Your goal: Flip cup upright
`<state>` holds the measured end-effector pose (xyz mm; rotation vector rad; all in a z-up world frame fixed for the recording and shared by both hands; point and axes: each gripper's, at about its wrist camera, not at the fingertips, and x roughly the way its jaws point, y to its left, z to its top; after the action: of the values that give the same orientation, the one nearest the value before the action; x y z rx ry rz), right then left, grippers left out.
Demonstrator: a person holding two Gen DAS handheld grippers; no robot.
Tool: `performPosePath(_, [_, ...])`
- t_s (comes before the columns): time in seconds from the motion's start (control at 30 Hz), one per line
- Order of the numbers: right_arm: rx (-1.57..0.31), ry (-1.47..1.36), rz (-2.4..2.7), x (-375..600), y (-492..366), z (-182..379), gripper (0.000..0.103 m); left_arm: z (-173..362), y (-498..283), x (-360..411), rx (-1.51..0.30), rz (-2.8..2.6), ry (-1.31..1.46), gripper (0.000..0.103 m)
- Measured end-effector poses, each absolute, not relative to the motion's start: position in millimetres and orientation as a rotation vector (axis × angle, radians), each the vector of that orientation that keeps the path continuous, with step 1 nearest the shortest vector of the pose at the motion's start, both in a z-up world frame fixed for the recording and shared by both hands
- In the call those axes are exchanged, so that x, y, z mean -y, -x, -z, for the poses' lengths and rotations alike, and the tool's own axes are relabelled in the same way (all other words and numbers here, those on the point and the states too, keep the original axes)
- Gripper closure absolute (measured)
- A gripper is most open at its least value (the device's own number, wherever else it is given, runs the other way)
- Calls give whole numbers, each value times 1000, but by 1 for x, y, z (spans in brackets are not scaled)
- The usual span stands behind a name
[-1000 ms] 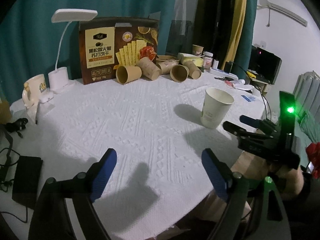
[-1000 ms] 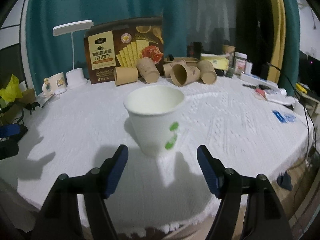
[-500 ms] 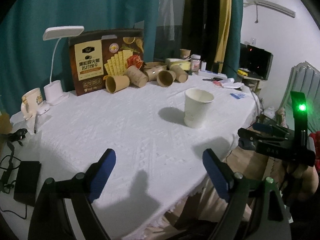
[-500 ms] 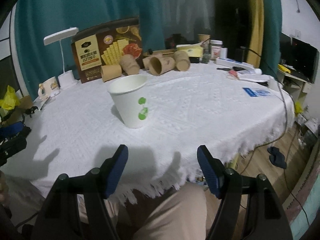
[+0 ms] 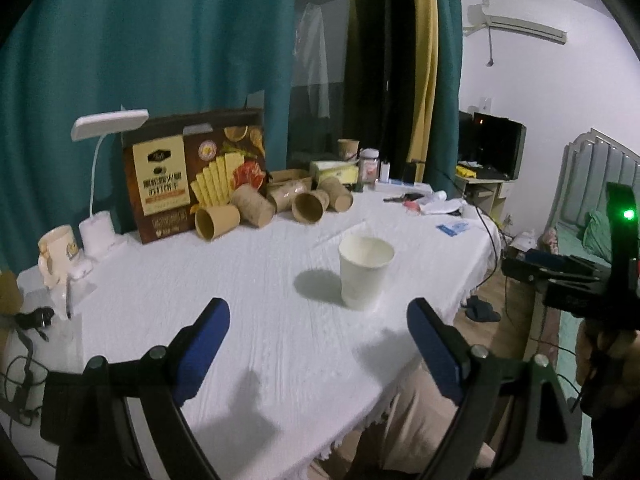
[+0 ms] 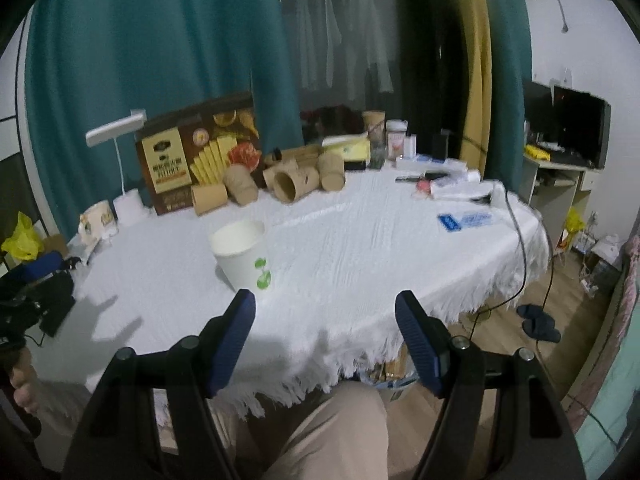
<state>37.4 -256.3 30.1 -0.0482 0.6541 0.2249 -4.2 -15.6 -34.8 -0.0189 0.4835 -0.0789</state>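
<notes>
A white paper cup [image 5: 364, 270] with a green leaf mark stands upright, mouth up, on the white tablecloth [image 5: 260, 280]; it also shows in the right wrist view [image 6: 243, 254]. My left gripper [image 5: 318, 338] is open and empty, held back from the cup above the table's near part. My right gripper [image 6: 325, 330] is open and empty, pulled back past the table's fringed edge, with the cup ahead to its left. The right gripper also shows at the right edge of the left wrist view [image 5: 560, 280].
Several brown paper cups [image 5: 276, 204] lie on their sides at the back in front of a cracker box [image 5: 192, 172]. A white desk lamp [image 5: 100, 184] and a mug [image 5: 56, 248] stand at the far left. A person's leg [image 6: 332, 432] is below the table edge.
Both grippers have drawn back and up from the cup, which now looks smaller and farther. The cup has stayed upright in the same spot on the cloth.
</notes>
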Motion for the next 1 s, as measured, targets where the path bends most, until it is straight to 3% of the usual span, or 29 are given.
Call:
performPosePath(0.57, [-438,77,-268,234,1,-128,26,-46,34,4,-254,61,17,12])
performPosePath(1.0, [-476,100,-292,189,-13,-114,25,-31,32,-32,-261,12,35,12])
